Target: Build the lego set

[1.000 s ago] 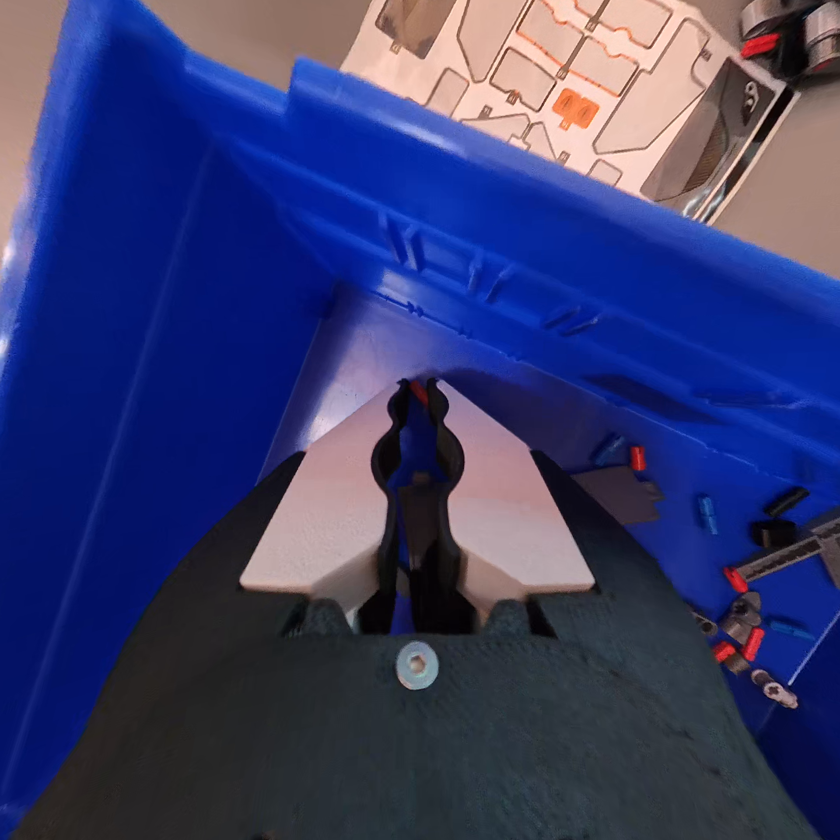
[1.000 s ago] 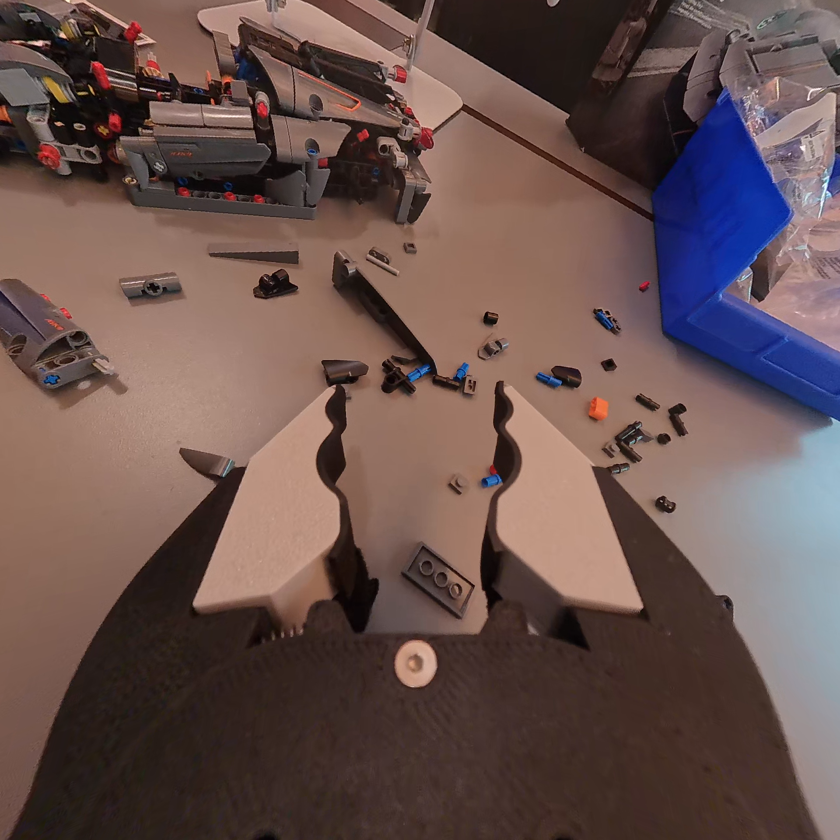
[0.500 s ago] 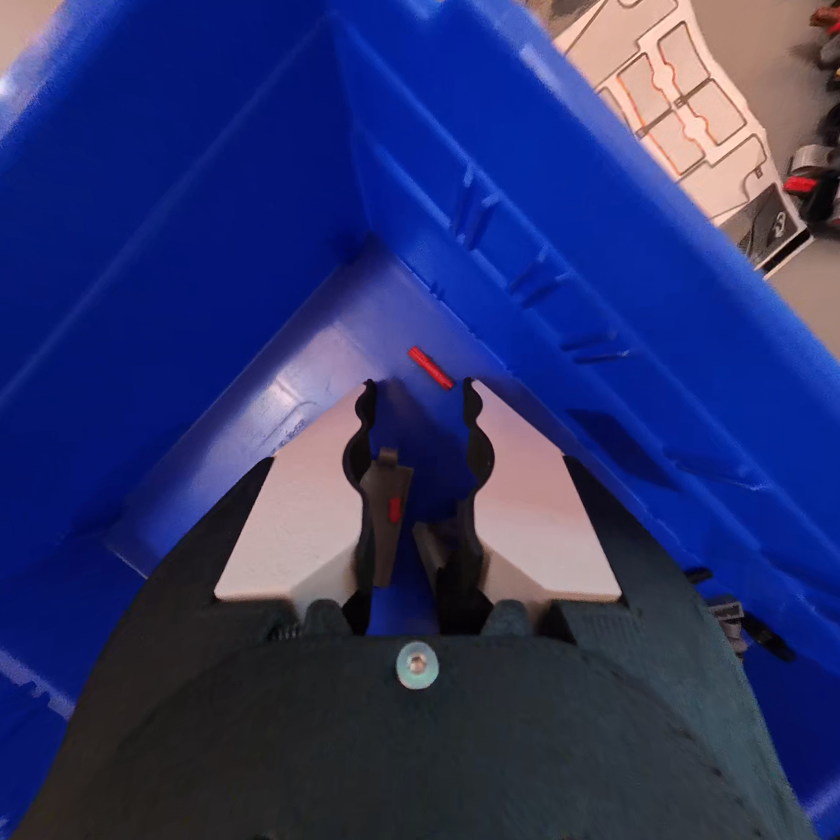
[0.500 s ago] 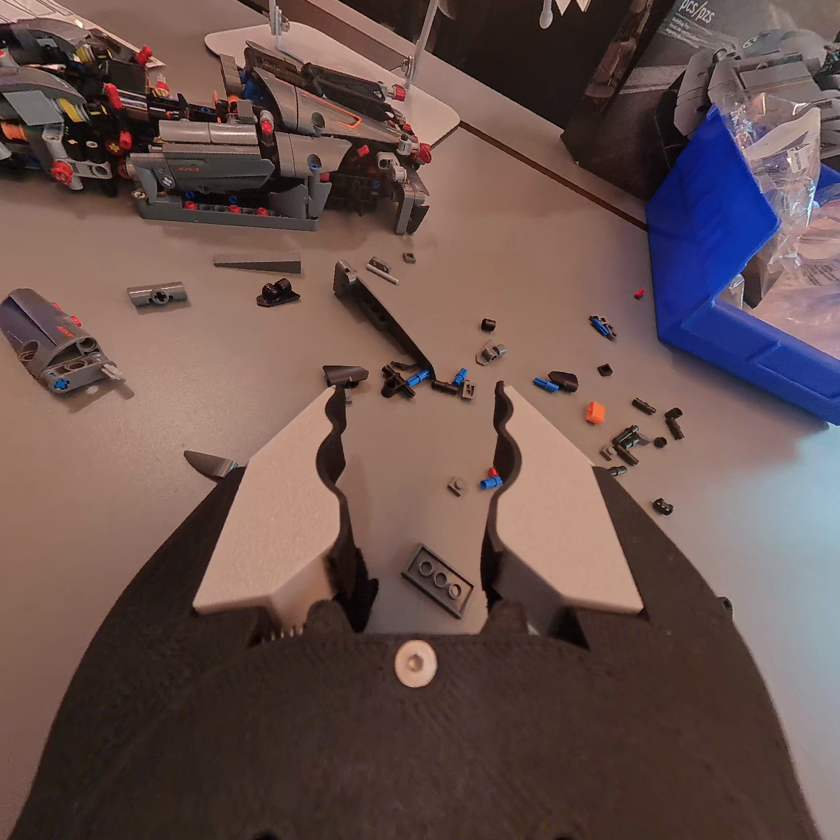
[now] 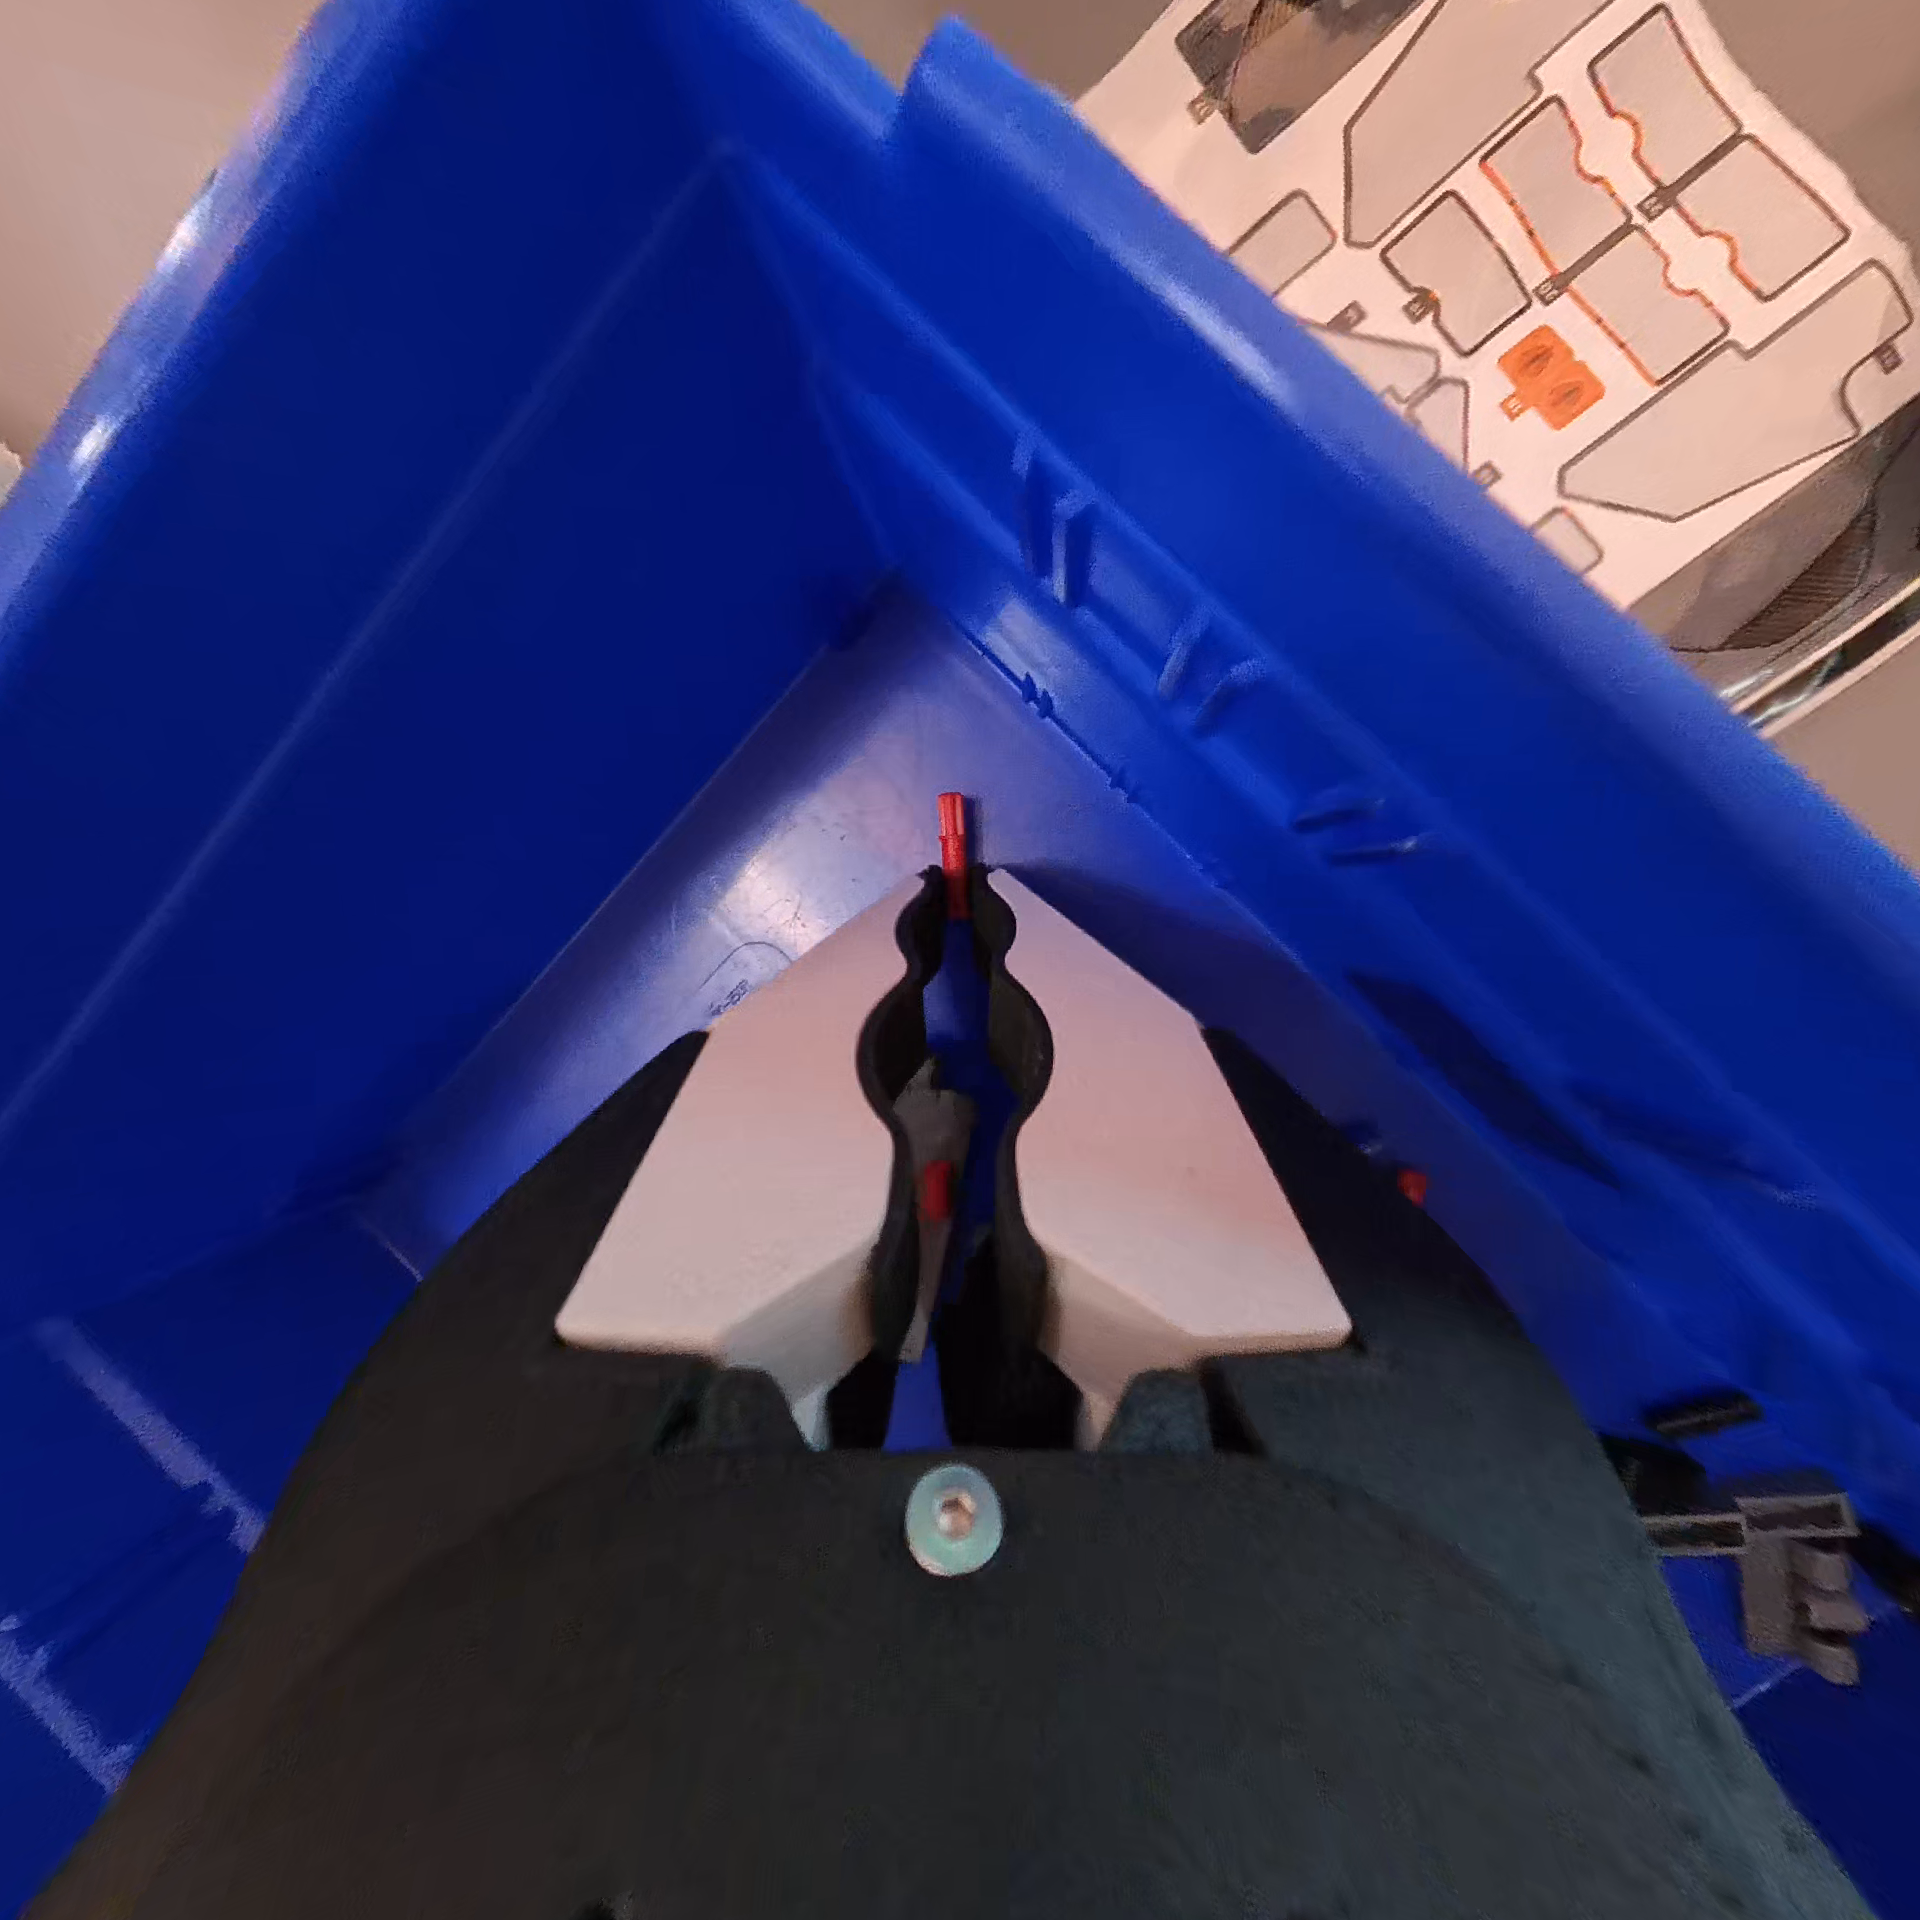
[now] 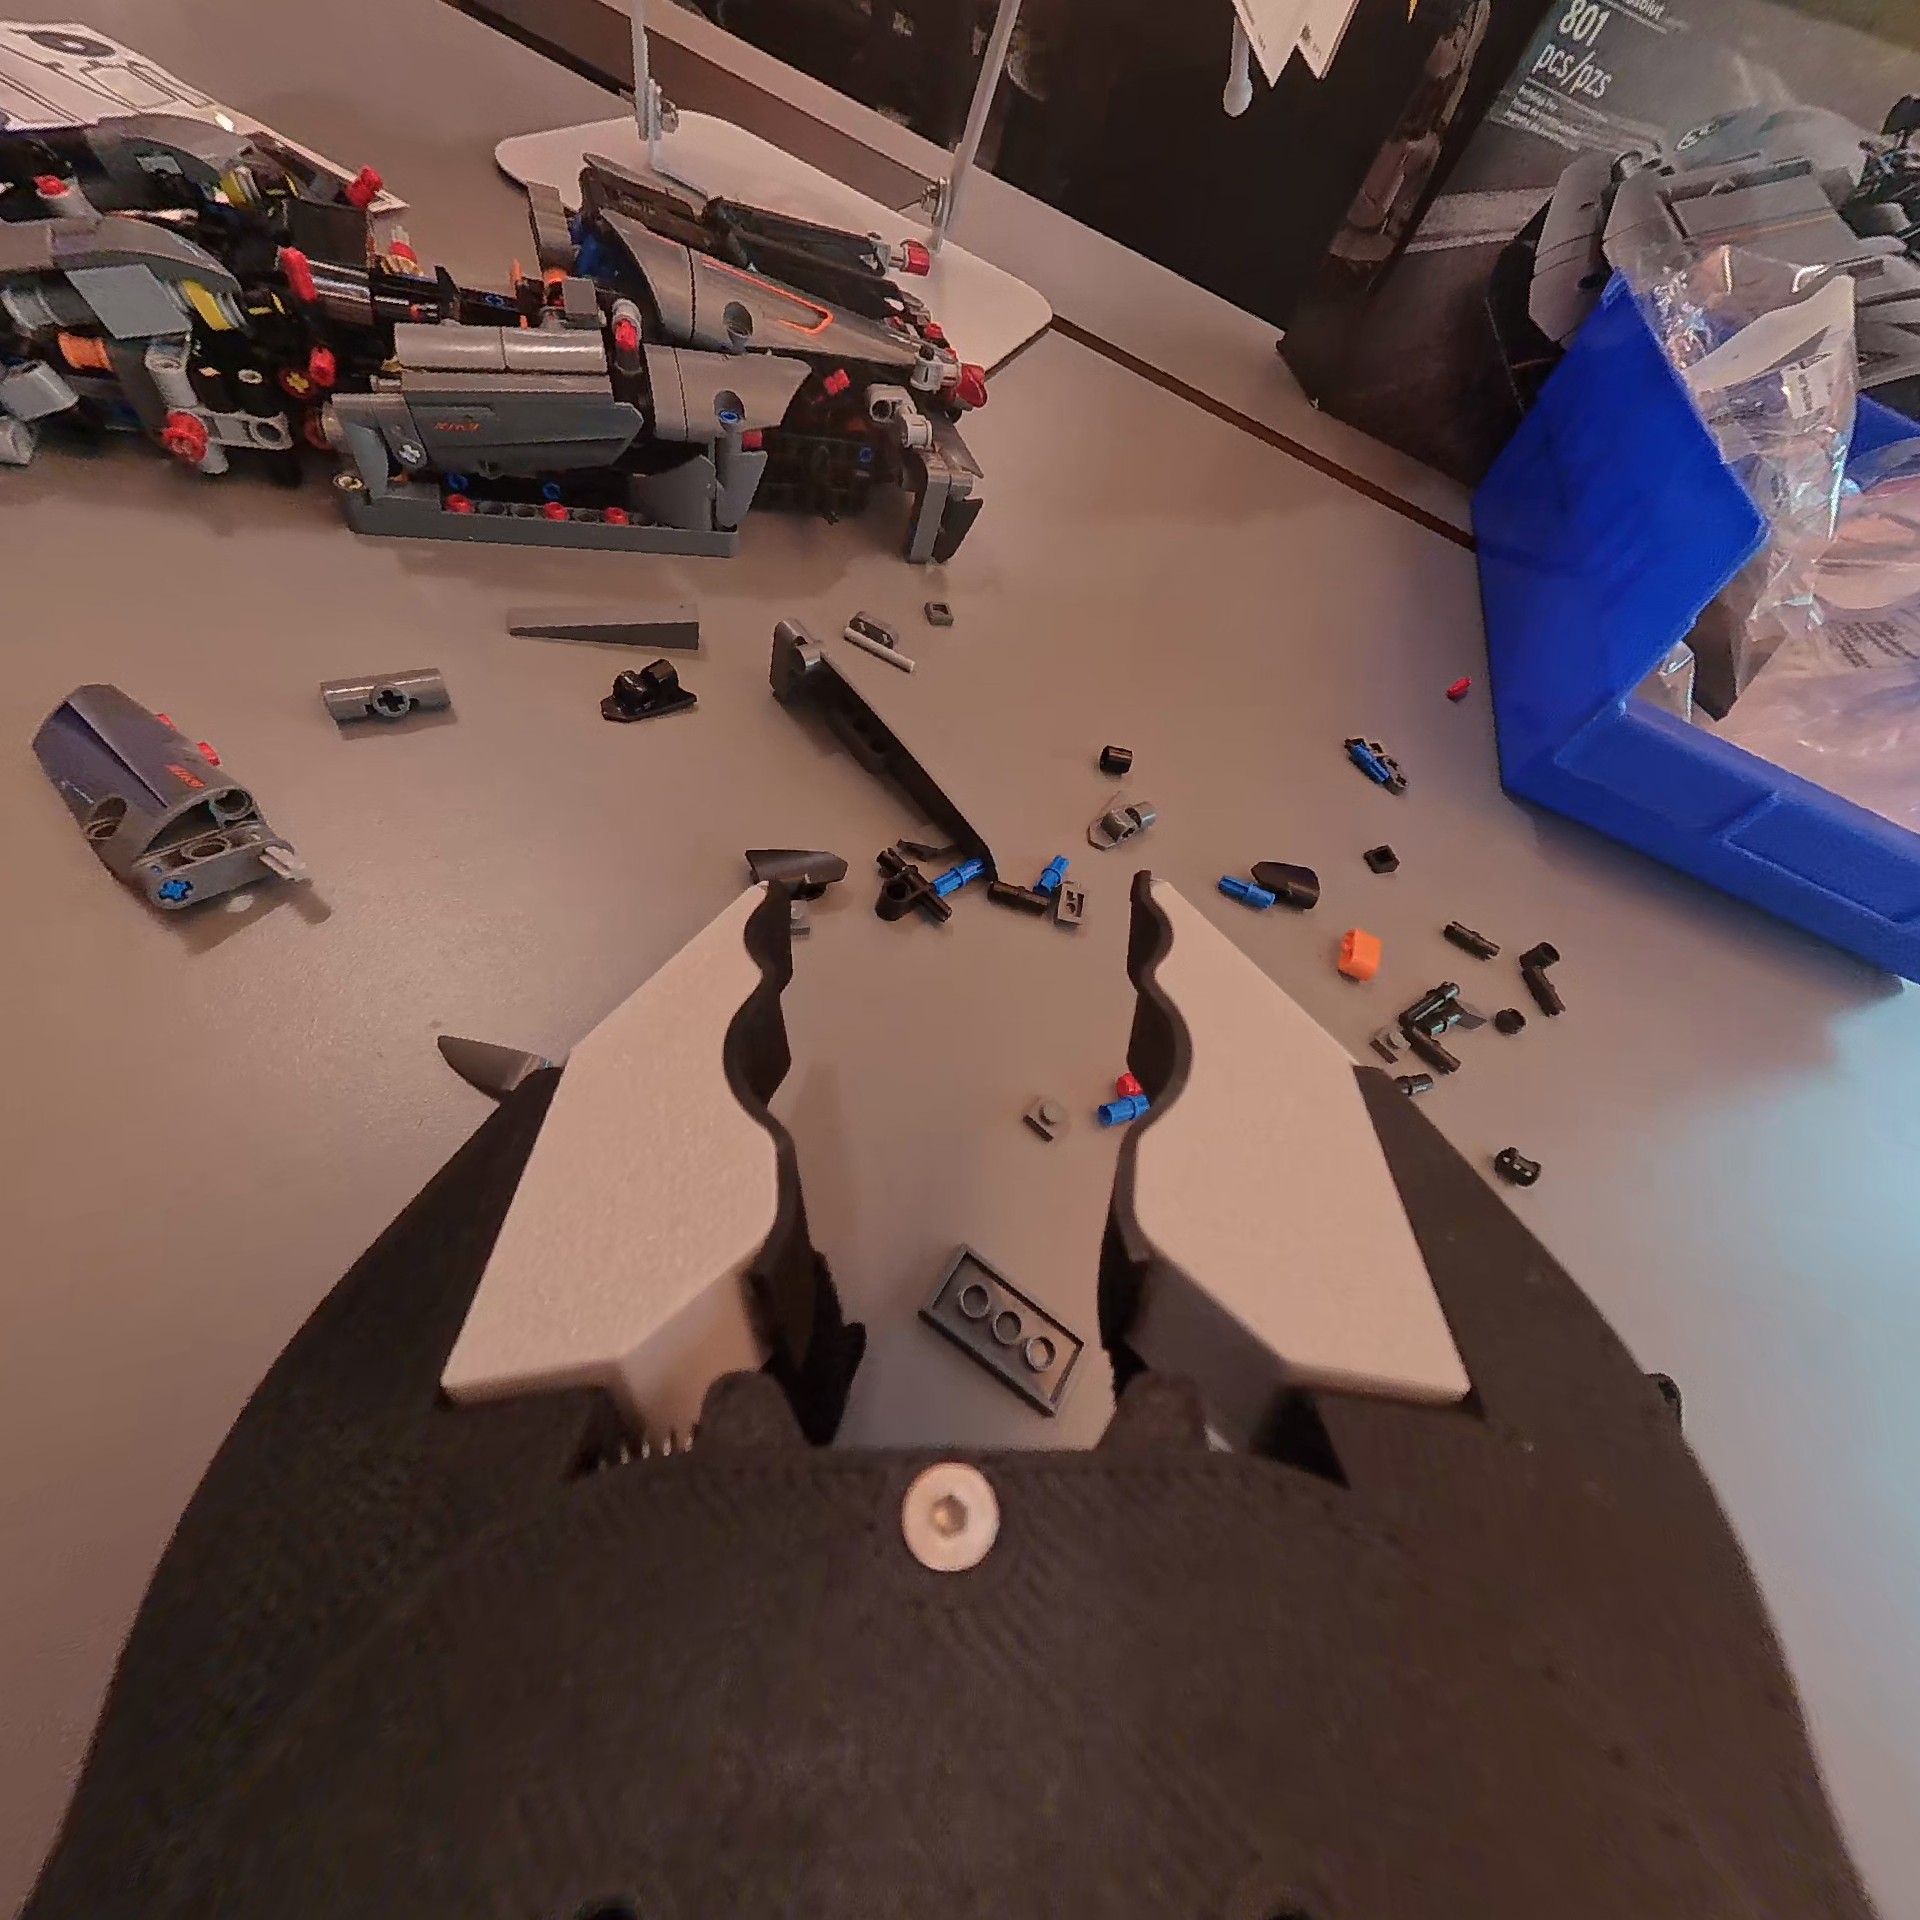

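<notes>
Left wrist view is showing your left gripper (image 5: pixel 958 888) reaching down into the corner of a blue bin (image 5: pixel 436 540), and its jaws are pinching shut on the bottom end of a tiny red pin (image 5: pixel 951 836). Most of the pin is sticking out past the tips, toward the corner of the bin. You are doing the step of fetching a small piece for the build. It looks like the next move is lifting the pin out slowly, since the hold is only on a small bit of it and it could slip or twist. The bin is smooth, shiny plastic with thin ridges on its wall, and a white sticker sheet (image 5: pixel 1621 270) is lying on the table just behind it. In the right wrist view, your right gripper (image 6: pixel 956 894) is hanging over the grey table (image 6: pixel 312 1039) with its jaws wide open, holding nothing. A flat dark grey plate (image 6: pixel 1003 1325) with three round bumps is lying on the table between the jaws. Lots of little pieces (image 6: pixel 1039 883), black, blue, red and orange, are lying scattered ahead. The half-built grey car (image 6: pixel 582 416), bumpy with pins and panels, is sitting far back on the table.
</notes>
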The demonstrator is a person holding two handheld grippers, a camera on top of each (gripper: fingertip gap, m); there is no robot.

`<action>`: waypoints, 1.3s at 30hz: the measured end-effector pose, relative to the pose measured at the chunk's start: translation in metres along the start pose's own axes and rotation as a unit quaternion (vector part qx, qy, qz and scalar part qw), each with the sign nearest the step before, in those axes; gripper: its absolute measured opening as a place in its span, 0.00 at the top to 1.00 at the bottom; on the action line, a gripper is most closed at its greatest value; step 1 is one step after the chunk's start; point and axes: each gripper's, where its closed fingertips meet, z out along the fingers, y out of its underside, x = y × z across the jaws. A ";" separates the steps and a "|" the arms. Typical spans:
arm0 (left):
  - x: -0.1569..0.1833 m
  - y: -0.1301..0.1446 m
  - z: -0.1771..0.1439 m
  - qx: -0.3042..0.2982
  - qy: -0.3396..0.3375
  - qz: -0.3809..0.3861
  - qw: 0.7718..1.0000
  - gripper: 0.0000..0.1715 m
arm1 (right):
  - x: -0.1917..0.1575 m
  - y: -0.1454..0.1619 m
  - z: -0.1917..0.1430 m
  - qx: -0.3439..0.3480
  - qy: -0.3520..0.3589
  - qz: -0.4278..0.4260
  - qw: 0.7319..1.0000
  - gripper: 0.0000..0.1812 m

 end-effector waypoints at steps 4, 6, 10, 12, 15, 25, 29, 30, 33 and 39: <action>-0.007 -0.004 -0.013 0.035 -0.005 -0.011 0.999 0.99 | 0.000 -0.001 0.000 0.002 0.001 0.000 1.000 0.64; -0.012 -0.012 -0.029 0.070 -0.012 -0.017 0.997 0.99 | 0.000 -0.001 0.000 0.002 0.003 -0.001 1.000 0.64; -0.016 -0.030 -0.075 0.134 -0.039 -0.028 0.990 0.99 | 0.001 -0.006 -0.004 0.022 0.005 -0.004 1.000 0.64; -0.009 -0.044 -0.103 0.175 -0.046 -0.029 0.983 0.99 | 0.001 -0.010 -0.007 0.038 0.004 -0.003 0.999 0.66; 0.016 -0.069 -0.144 0.241 -0.036 -0.017 0.970 0.99 | -0.001 -0.017 -0.012 0.063 0.000 -0.008 0.998 0.68; 0.171 -0.151 -0.181 0.352 0.102 0.063 0.928 0.99 | -0.013 -0.079 -0.044 0.167 -0.036 0.002 0.985 0.72; 0.222 -0.174 -0.167 0.363 0.145 0.087 0.916 0.99 | -0.025 -0.108 -0.056 0.207 -0.093 0.036 0.973 0.75; 0.233 -0.179 -0.164 0.369 0.154 0.091 0.912 0.99 | -0.030 -0.115 -0.058 0.215 -0.111 0.043 0.969 0.76; 0.263 -0.191 -0.157 0.377 0.175 0.119 0.902 0.99 | -0.040 -0.127 -0.064 0.231 -0.150 0.058 0.960 0.78; 0.309 -0.209 -0.142 0.382 0.218 0.146 0.886 0.99 | -0.049 -0.133 -0.069 0.229 -0.193 0.086 0.950 0.79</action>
